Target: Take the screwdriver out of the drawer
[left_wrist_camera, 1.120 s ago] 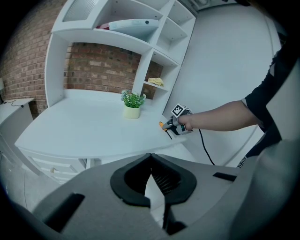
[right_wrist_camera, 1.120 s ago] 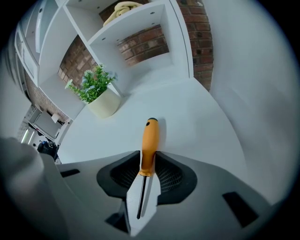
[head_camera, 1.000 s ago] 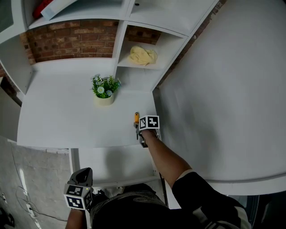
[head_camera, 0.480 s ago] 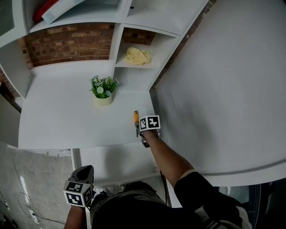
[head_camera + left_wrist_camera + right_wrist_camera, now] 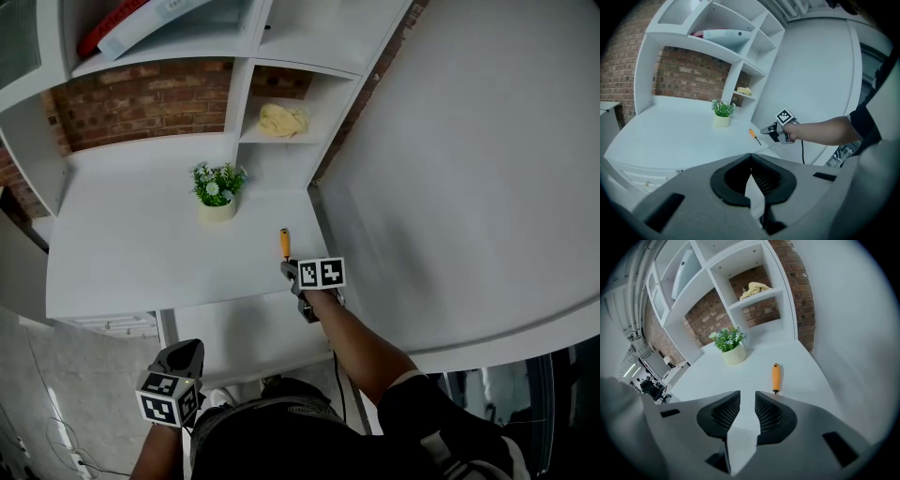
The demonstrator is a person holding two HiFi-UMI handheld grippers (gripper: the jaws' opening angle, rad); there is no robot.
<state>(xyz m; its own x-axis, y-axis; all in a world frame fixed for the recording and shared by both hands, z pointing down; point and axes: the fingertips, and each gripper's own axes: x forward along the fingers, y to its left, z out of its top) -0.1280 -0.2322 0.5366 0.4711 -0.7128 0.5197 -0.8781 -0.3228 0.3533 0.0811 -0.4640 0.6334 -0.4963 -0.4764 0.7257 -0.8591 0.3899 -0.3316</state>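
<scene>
drawing back slightly nearward, the right gripper (image 5: 292,271) sits just short of the orange-handled screwdriver (image 5: 285,242), which lies on the white desk (image 5: 141,244), axis near-to-far, tip toward the narrowly parted, empty jaws. the left gripper (image 5: 184,354), pinched closed, hangs well apart, near left.

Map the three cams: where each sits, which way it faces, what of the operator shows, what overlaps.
Head view: on the head, steeply down at the desk; shows the right arm, the left gripper and the right gripper.
Left gripper view: low, off the desk's front, facing the shelves along shut jaws; shows the right arm.
Right gripper view: just over the desk, facing the shelves along slightly parted, empty jaws.
Shared: all three see the screwdriver and the plant.
</scene>
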